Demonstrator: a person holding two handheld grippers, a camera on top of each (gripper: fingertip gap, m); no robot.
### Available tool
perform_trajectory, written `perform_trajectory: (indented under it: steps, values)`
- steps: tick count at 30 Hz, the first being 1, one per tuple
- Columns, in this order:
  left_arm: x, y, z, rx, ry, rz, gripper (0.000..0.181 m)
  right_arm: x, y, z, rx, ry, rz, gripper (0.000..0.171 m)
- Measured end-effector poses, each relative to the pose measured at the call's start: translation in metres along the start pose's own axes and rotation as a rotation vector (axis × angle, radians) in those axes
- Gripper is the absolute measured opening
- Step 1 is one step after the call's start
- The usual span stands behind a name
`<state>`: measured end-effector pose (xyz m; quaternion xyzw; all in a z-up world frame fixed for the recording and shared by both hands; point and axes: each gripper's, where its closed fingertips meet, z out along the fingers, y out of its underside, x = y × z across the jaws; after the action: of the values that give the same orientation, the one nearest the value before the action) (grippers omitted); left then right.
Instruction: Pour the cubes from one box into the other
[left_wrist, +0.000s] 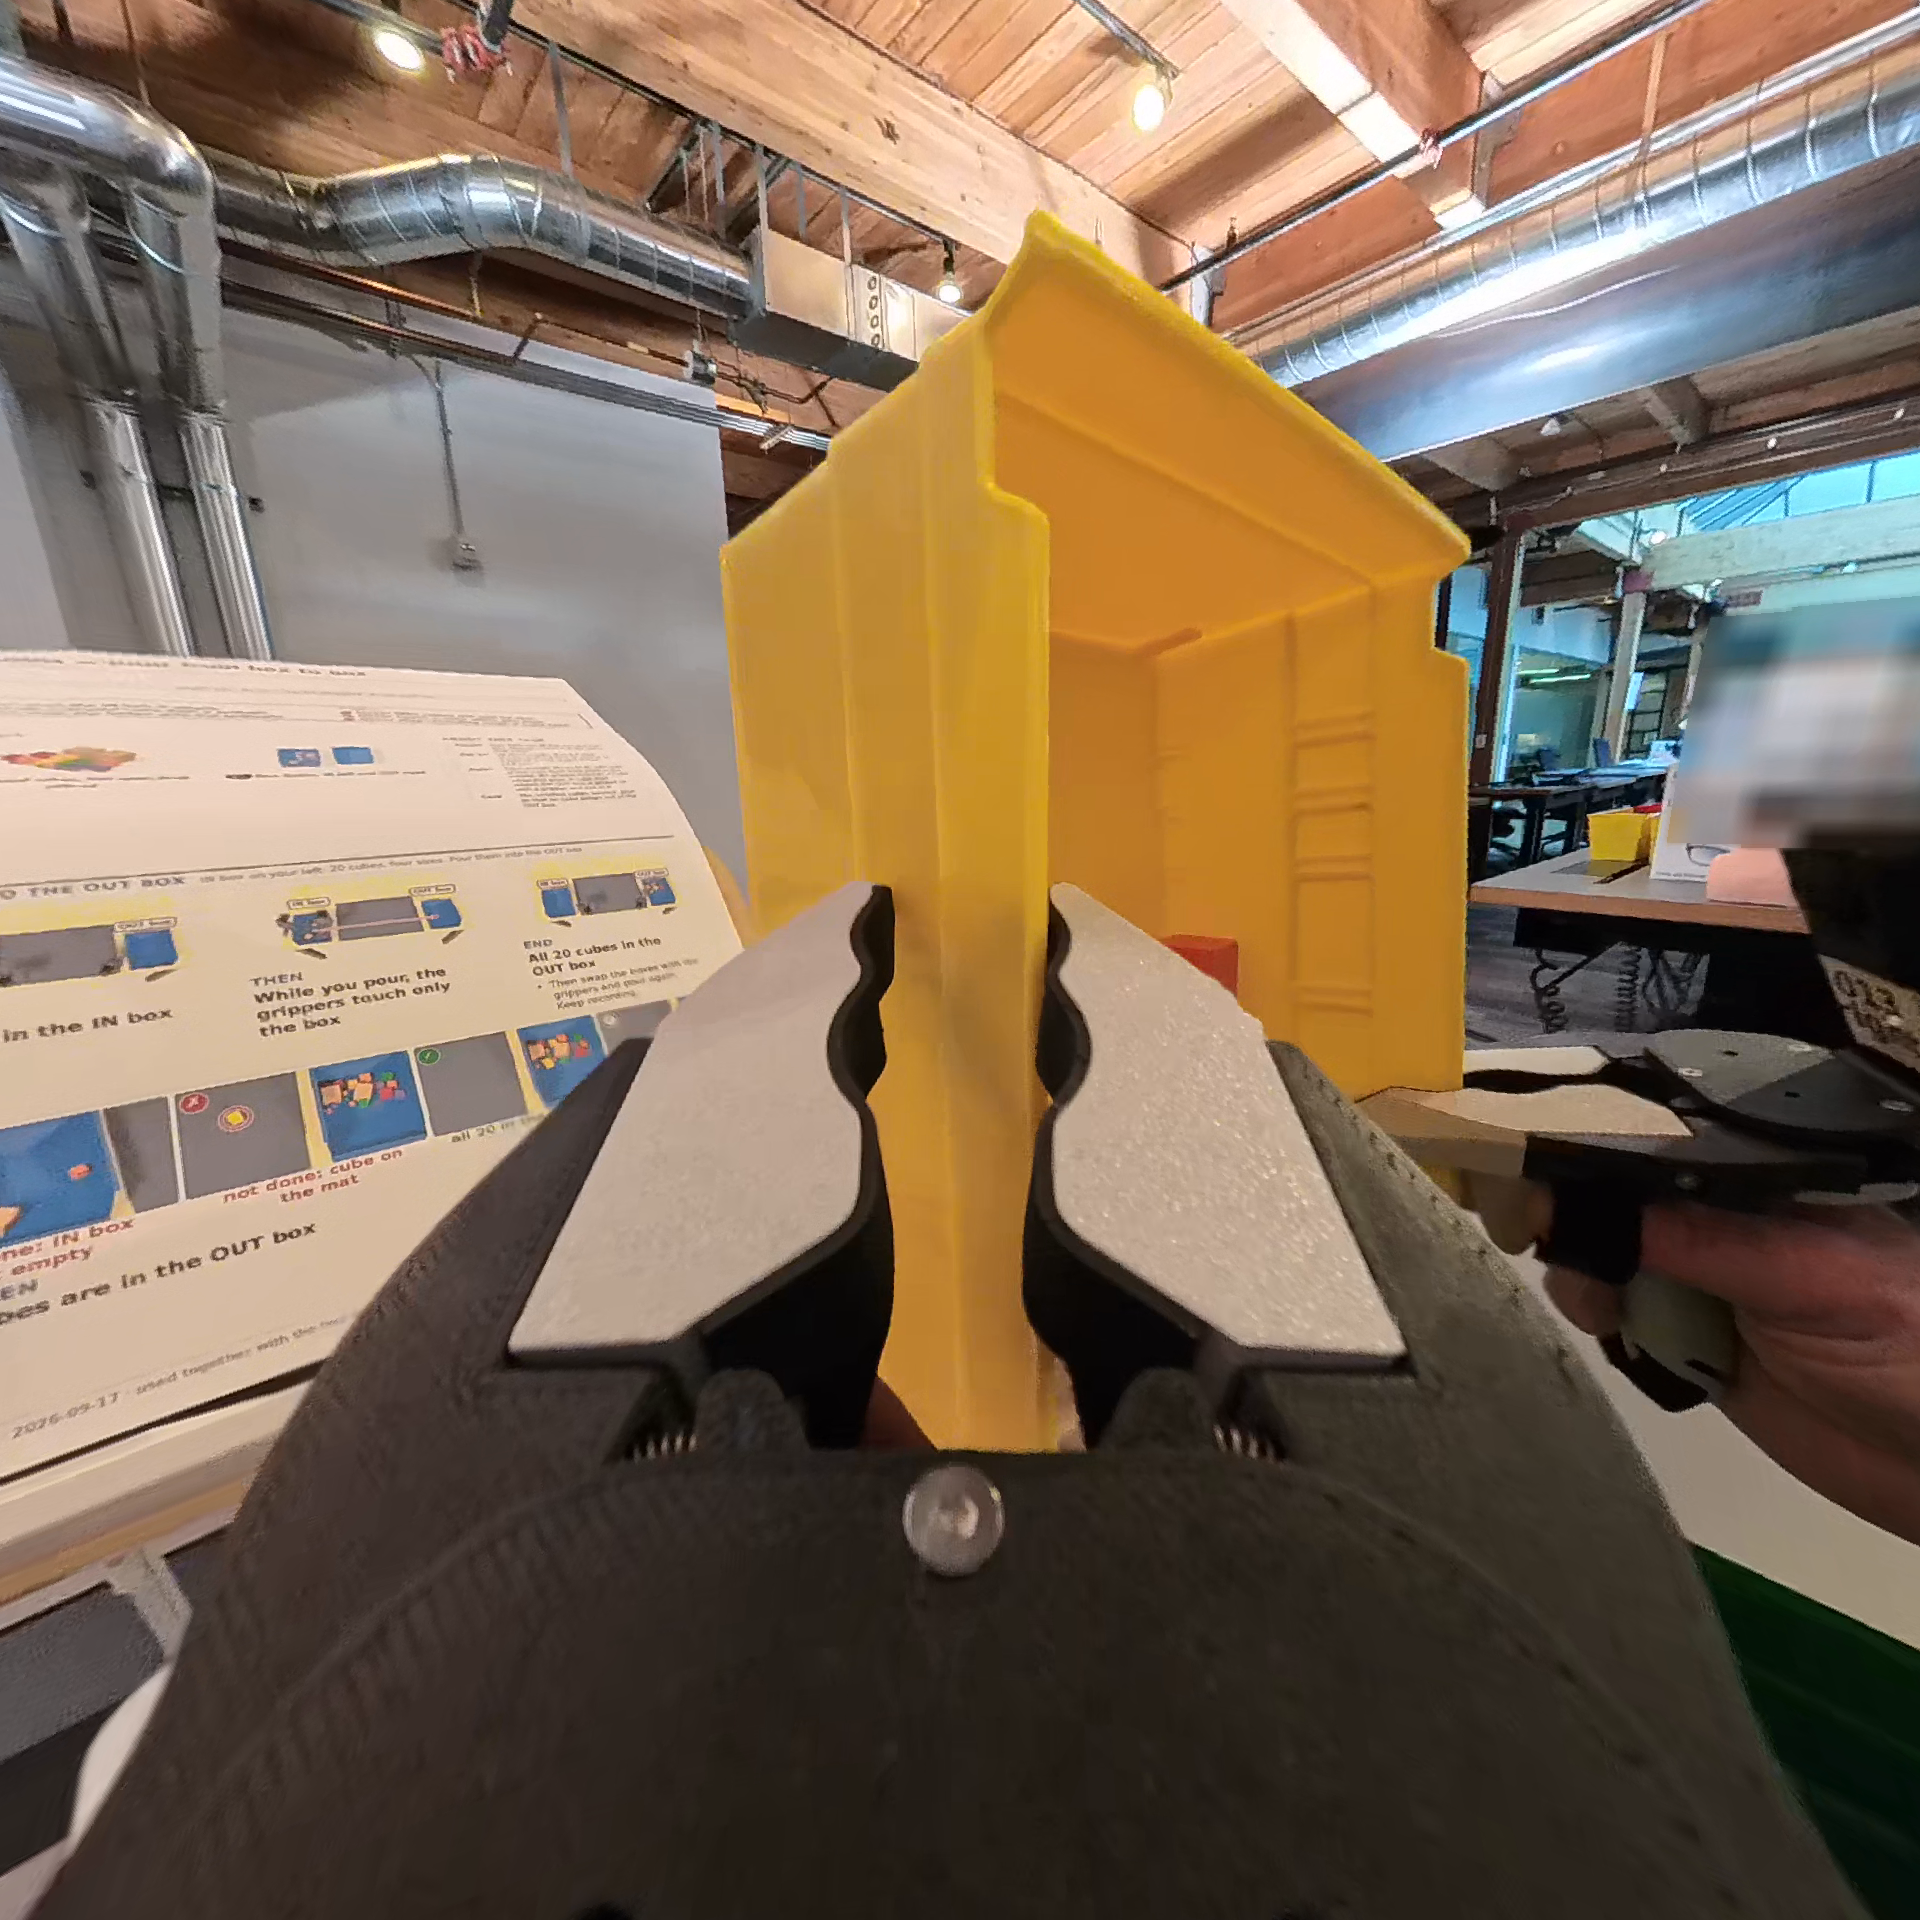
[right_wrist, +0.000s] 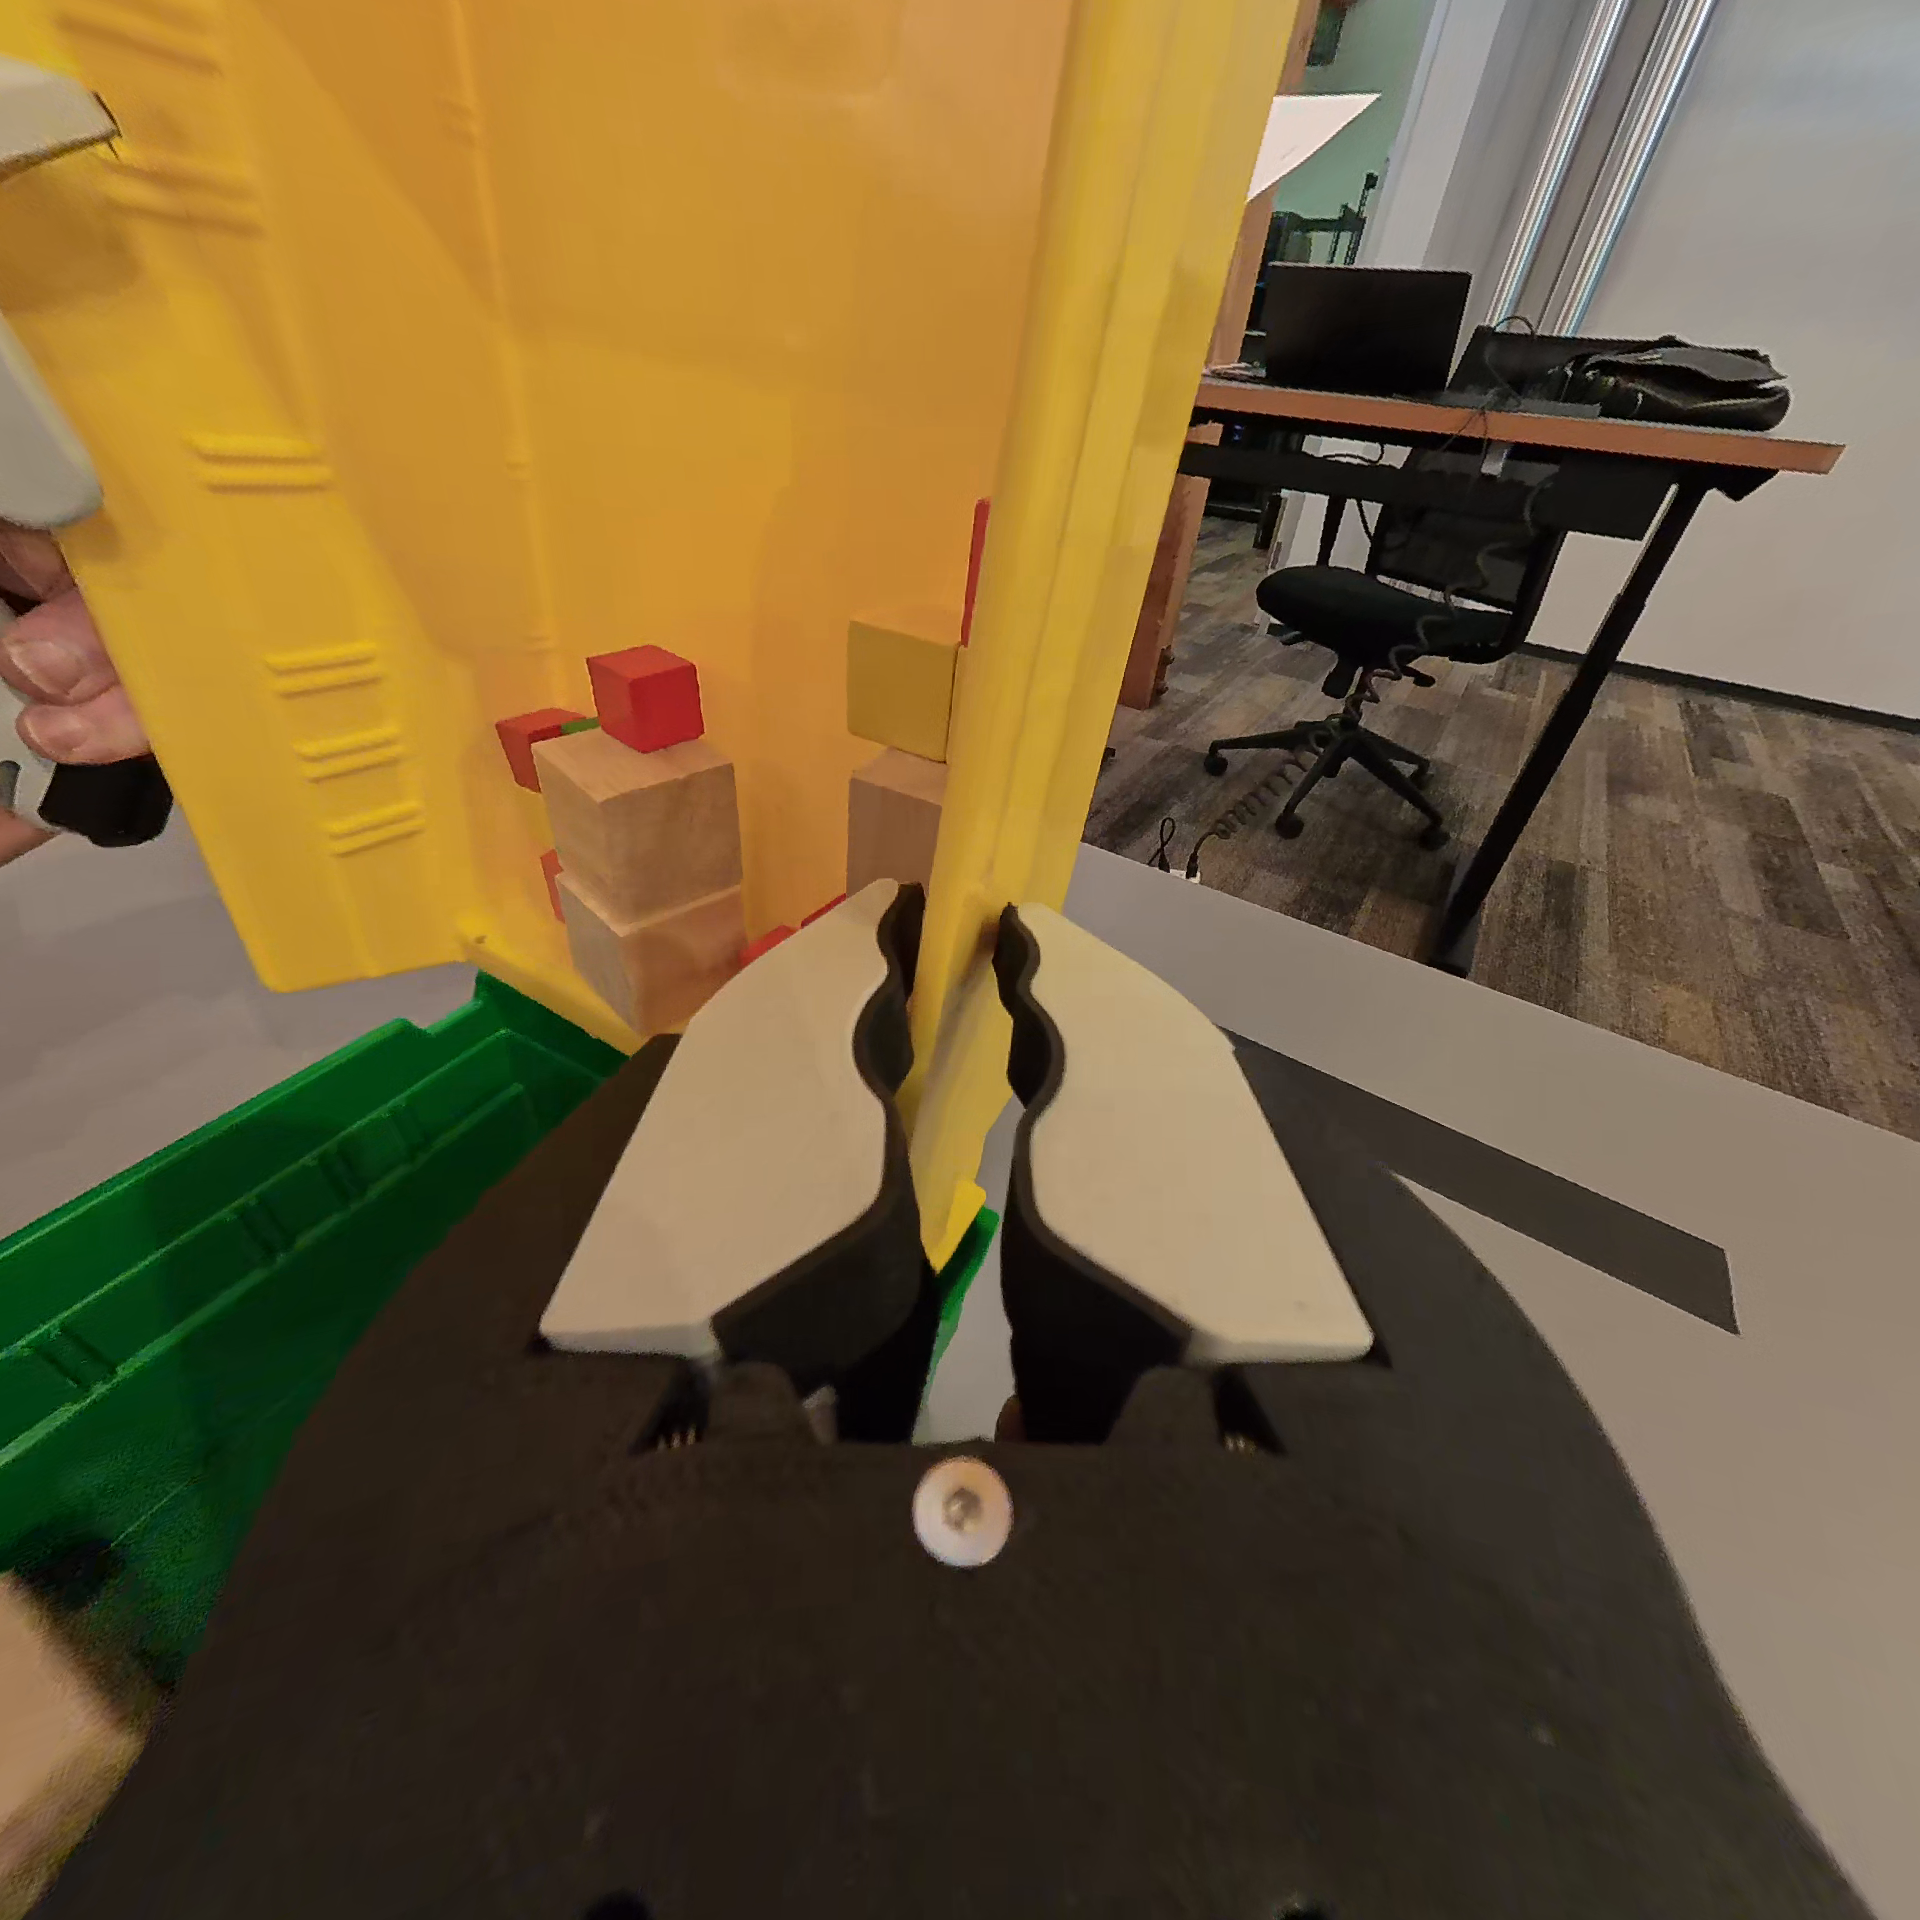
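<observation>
Left gripper (left_wrist: 966, 935) nearest in the left wrist view, both fingers clamped on the side wall of the yellow box (left_wrist: 1226, 665). Box is tipped up on end: long axis near vertical, open side facing right in this view, bottom panel seen on the left. Inside is mostly bare up top; one red cube (left_wrist: 1205, 951) shows low down just past the right finger. Right gripper (left_wrist: 1455, 1117) comes in from the right, held by a hand (left_wrist: 1787, 1340), and meets the box's far wall low down. Instruction sheet (left_wrist: 312, 987) stands left of the box, curled at its top.

Right wrist view: right gripper (right_wrist: 961, 920) is closed on the box's other side wall, wall edge pinched between the fingers. Yellow box (right_wrist: 644, 312) fills the upper left, upright, its mouth end pointing down at the green box (right_wrist: 260, 1226). Green box lies below it on the grey table (right_wrist: 1558, 1091), long axis running from near left toward the yellow box's lower lip, which sits just over the green rim. Cubes are piled at the yellow box's low end: two stacked wood cubes (right_wrist: 644, 862), a red cube (right_wrist: 644, 696) on top, a smaller red cube (right_wrist: 525, 743) behind, a yellow cube (right_wrist: 899, 681) on another wood one by the right wall. Visible part of the green box's inside shows no cubes. Chair (right_wrist: 1382, 644) and desk (right_wrist: 1507, 426) far right.
</observation>
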<state>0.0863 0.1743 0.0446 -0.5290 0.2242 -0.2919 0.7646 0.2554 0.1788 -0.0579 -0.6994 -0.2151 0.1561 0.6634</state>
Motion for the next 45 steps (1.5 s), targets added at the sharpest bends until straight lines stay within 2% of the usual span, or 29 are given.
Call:
perform_trajectory:
  steps: [13,17,21,25,32,39,45]
  values:
    - [0.002,0.010,-0.018,-0.047,-0.030,0.036,0.026,-0.001,-0.001,-0.001,0.020,0.017,-0.006,0.007]
    - [0.003,0.041,-0.029,-0.136,-0.096,0.060,0.024,-0.001,-0.001,-0.002,0.008,0.035,-0.013,0.006]
    - [0.000,0.085,-0.038,-0.301,-0.157,0.051,0.028,-0.002,-0.001,-0.003,0.006,0.025,-0.019,0.006]
    - [-0.004,0.092,-0.040,-0.361,-0.177,0.049,0.023,-0.005,-0.002,-0.004,0.002,0.010,-0.012,0.008]
    - [-0.009,0.085,-0.041,-0.258,-0.253,0.154,0.012,-0.011,0.002,-0.010,0.026,-0.019,0.004,0.011]
    - [-0.008,0.073,-0.035,-0.182,-0.264,0.170,0.010,-0.014,-0.009,-0.014,0.106,-0.063,-0.008,0.014]
    - [-0.011,0.079,-0.034,-0.164,-0.275,0.176,0.009,-0.015,-0.002,-0.013,0.103,-0.095,-0.025,0.017]
